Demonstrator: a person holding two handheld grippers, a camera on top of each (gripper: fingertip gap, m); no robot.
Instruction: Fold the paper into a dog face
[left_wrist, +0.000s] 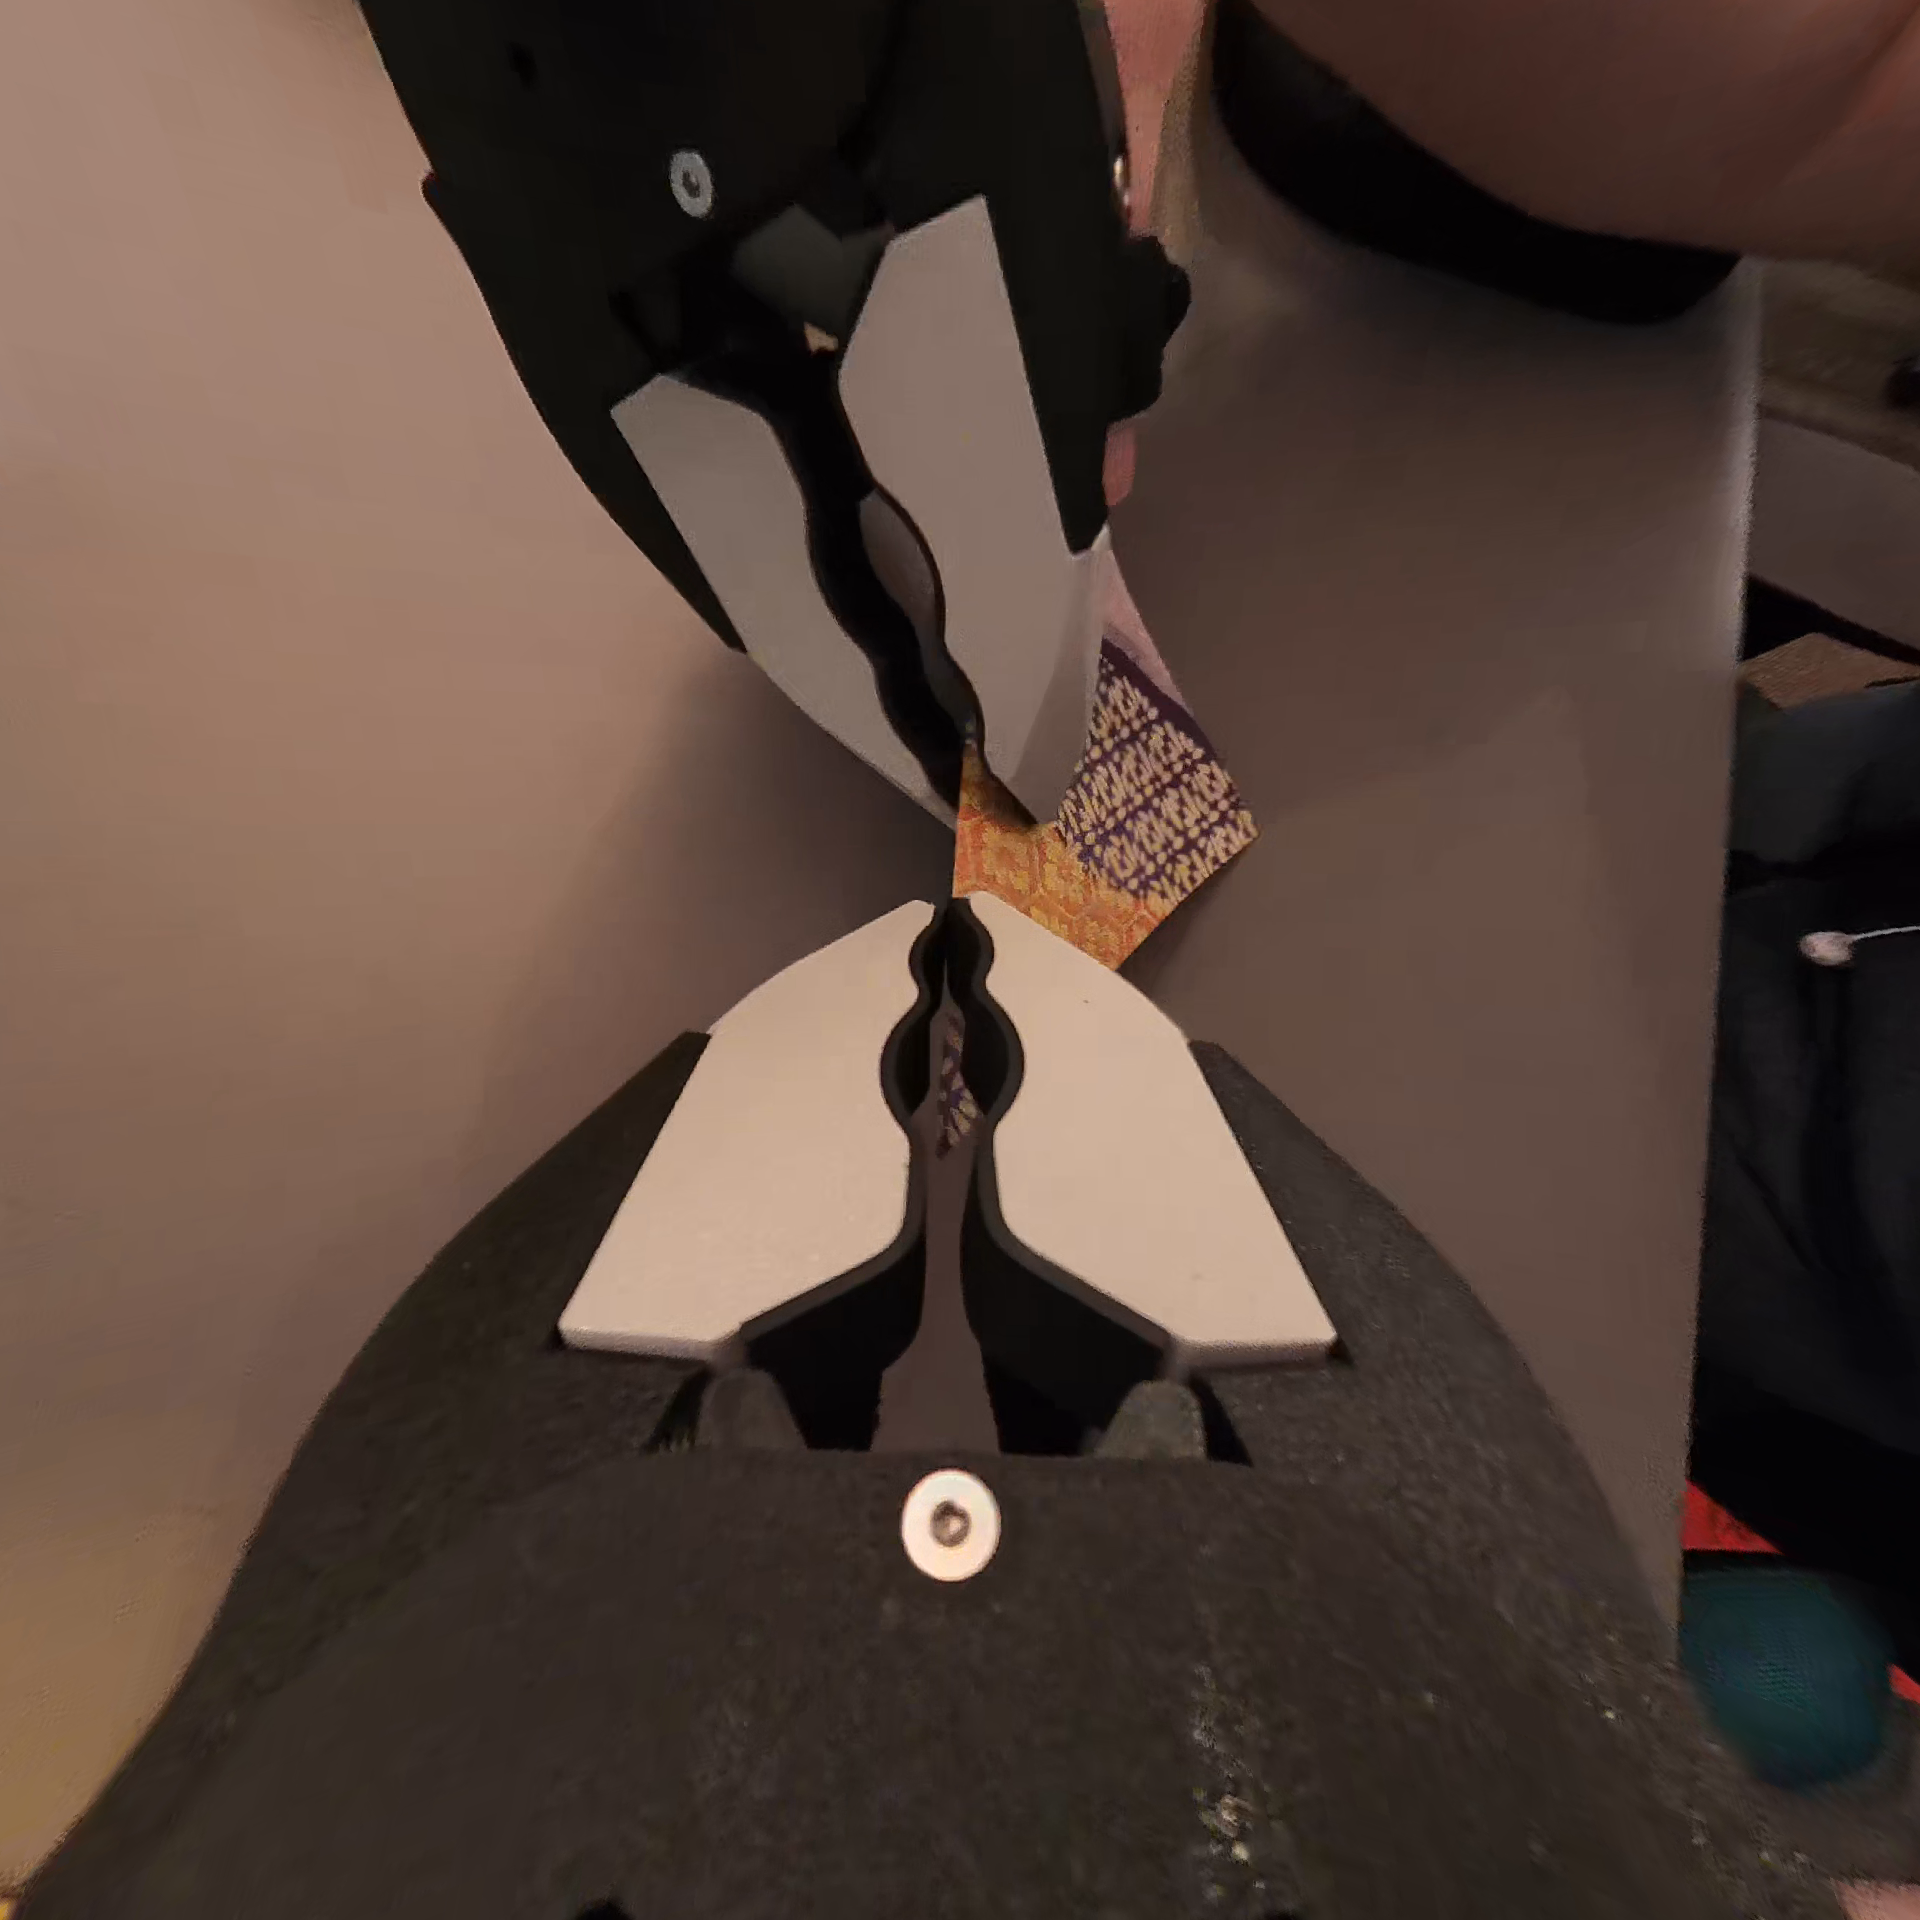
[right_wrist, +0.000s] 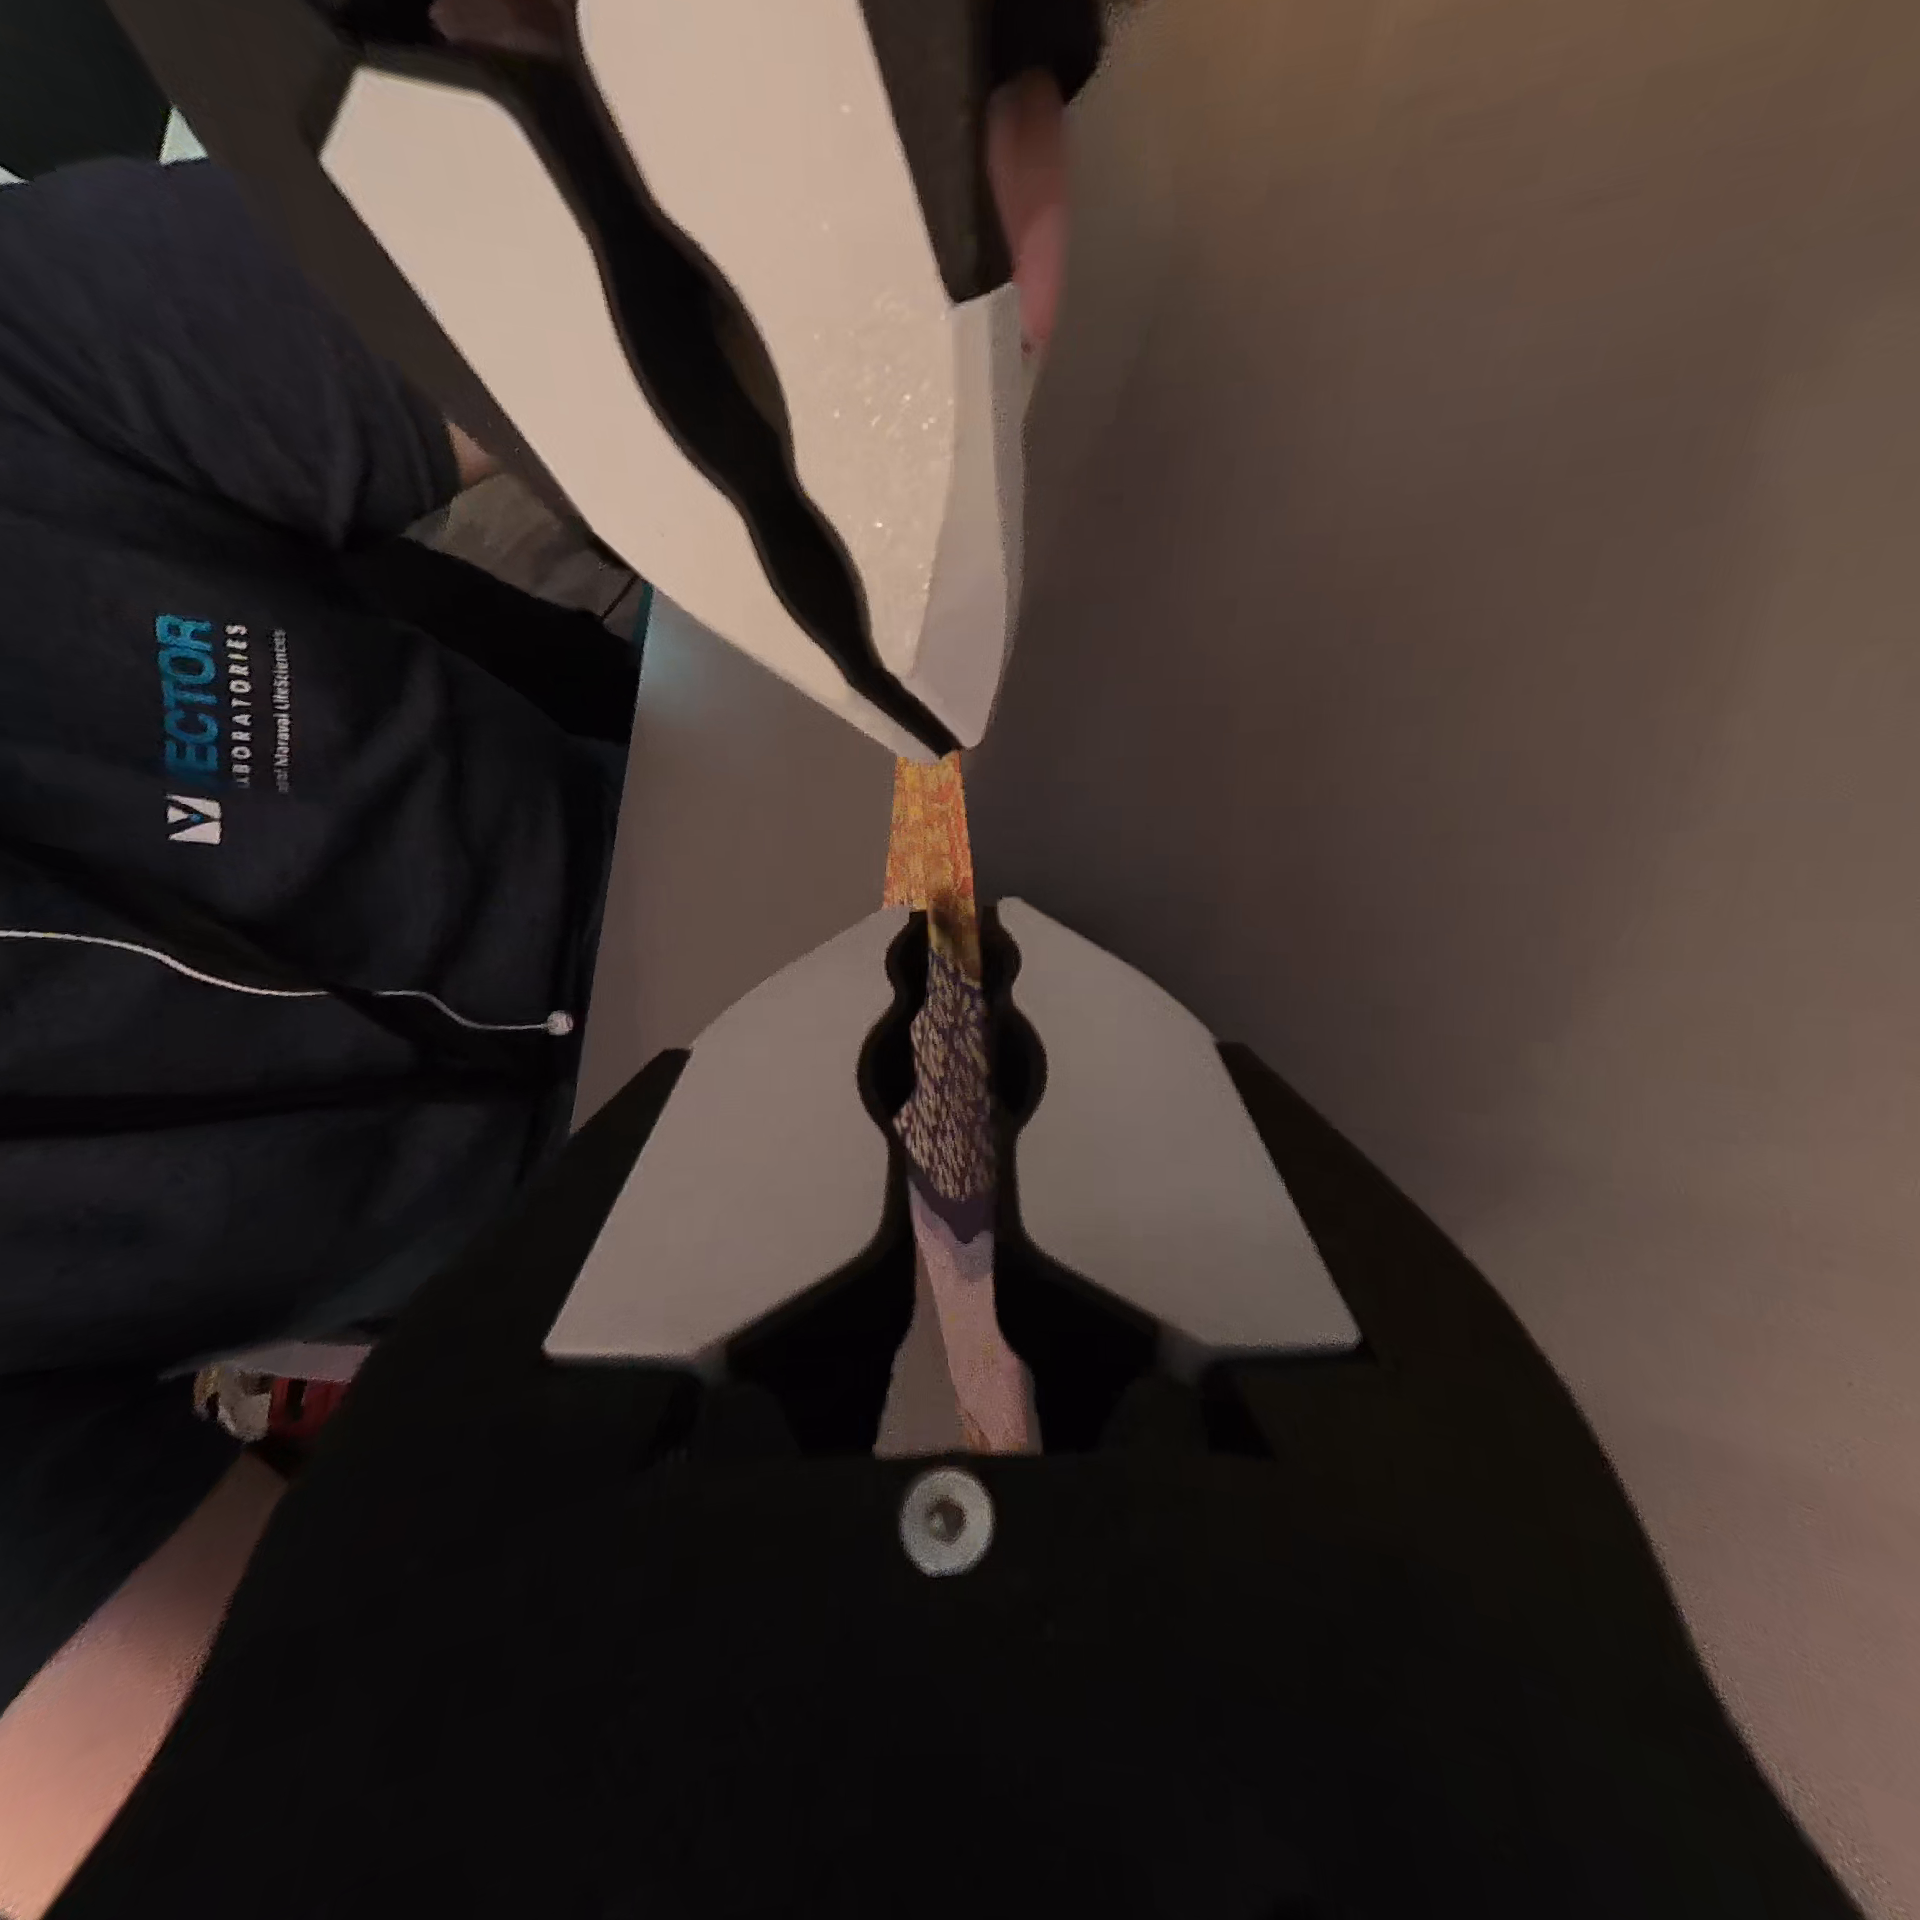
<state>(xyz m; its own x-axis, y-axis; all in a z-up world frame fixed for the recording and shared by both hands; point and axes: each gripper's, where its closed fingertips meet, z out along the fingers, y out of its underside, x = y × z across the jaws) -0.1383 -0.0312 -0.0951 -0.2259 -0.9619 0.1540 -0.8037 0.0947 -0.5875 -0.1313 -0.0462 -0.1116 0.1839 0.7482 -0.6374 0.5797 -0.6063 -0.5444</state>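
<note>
2 grippers meeting tip to tip over a plain grey bench (left_wrist: 1455, 727). Left gripper (left_wrist: 951, 914) pressed together on the near edge of the paper (left_wrist: 1122, 831), a sliver of the purple pattern showing in the narrow slot between its pale fingers (left_wrist: 790, 1164). Right gripper (right_wrist: 961, 909) likewise clamped on the paper (right_wrist: 930, 831), coming in from the opposite side, its tips nipping the orange part. Paper held off the bench between both, seen almost edge-on from the right wrist: orange patterned band toward the left gripper, purple patterned part with pale marks running back between the right fingers. Person's dark jacket (right_wrist: 260, 831) beside the bench edge.
</note>
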